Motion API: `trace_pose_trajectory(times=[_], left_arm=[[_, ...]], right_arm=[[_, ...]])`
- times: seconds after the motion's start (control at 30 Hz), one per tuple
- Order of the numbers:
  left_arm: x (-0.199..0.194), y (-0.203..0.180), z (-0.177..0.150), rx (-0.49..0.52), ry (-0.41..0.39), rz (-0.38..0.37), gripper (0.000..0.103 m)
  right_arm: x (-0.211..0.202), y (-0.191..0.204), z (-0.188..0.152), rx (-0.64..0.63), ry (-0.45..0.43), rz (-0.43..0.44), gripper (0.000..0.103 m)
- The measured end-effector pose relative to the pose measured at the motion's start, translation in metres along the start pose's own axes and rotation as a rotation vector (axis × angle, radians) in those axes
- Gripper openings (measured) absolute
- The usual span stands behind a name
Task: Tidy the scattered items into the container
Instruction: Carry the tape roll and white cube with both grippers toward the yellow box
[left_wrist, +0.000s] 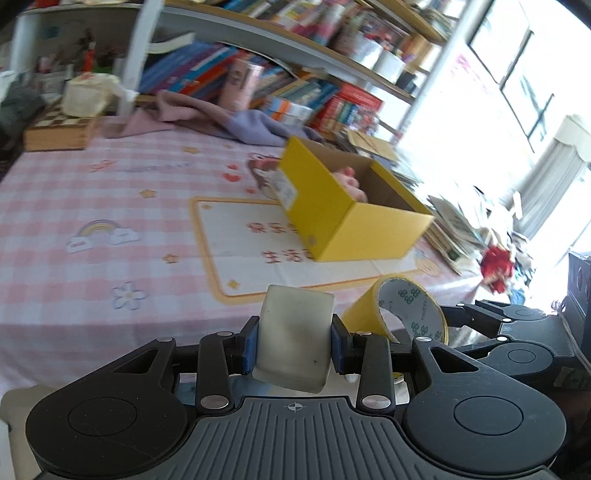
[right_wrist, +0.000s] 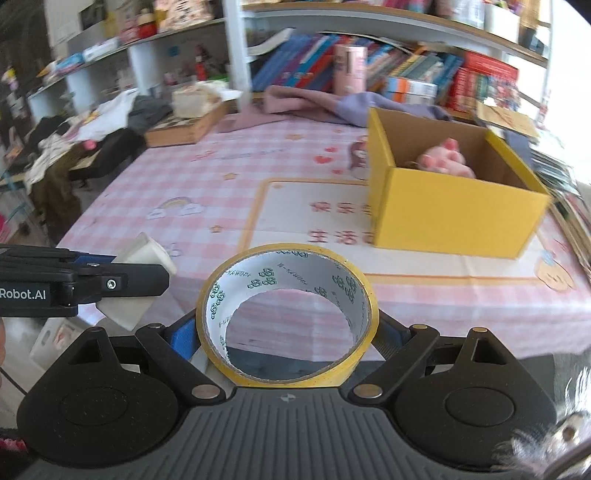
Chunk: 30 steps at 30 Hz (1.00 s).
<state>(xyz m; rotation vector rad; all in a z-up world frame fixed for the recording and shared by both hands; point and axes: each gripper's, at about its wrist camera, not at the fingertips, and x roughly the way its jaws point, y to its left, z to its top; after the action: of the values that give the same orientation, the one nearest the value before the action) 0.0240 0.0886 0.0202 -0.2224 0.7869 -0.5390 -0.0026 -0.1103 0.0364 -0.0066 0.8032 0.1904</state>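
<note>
The yellow box stands open-topped on the desk, ahead of both grippers: in the right wrist view it sits in the right half of the frame, above and to the right of the held load, and in the left wrist view right of centre, its long side running up-left to lower-right. Something pink already lies inside it.

The right gripper has its jaws spread wide around a roll of yellow tape, pads pressing its outer rim on either side, the hole facing the camera. The left gripper is closed nearly as far as it goes on a small whitish block, clamped between the blue pads.

Both loads hang short of the box, just beside each other. The right gripper looks the nearer, though that is only a judgement.
</note>
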Motion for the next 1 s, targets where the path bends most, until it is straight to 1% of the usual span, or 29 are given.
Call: trace_pose_trajectory(times=[0.17, 0.57, 0.87, 1.0], left_arm=[[0.016, -0.018, 0.004, 0.055, 0.029, -0.049, 0.036], [0.055, -0.063, 0.016, 0.155, 0.083, -0.153, 0.036], [0.084, -0.093, 0.023, 0.202, 0.12, -0.214, 0.036], [0.094, -0.099, 0.028, 0.213, 0.128, -0.224, 0.036]], right_arm=[[-0.009, -0.022, -0.008, 0.069, -0.006, -0.054, 0.091], [-0.028, -0.072, -0.023, 0.191, -0.013, -0.154, 0.091], [-0.037, -0.107, -0.029, 0.254, -0.014, -0.212, 0.09], [-0.038, -0.119, -0.029, 0.271, -0.015, -0.225, 0.091]])
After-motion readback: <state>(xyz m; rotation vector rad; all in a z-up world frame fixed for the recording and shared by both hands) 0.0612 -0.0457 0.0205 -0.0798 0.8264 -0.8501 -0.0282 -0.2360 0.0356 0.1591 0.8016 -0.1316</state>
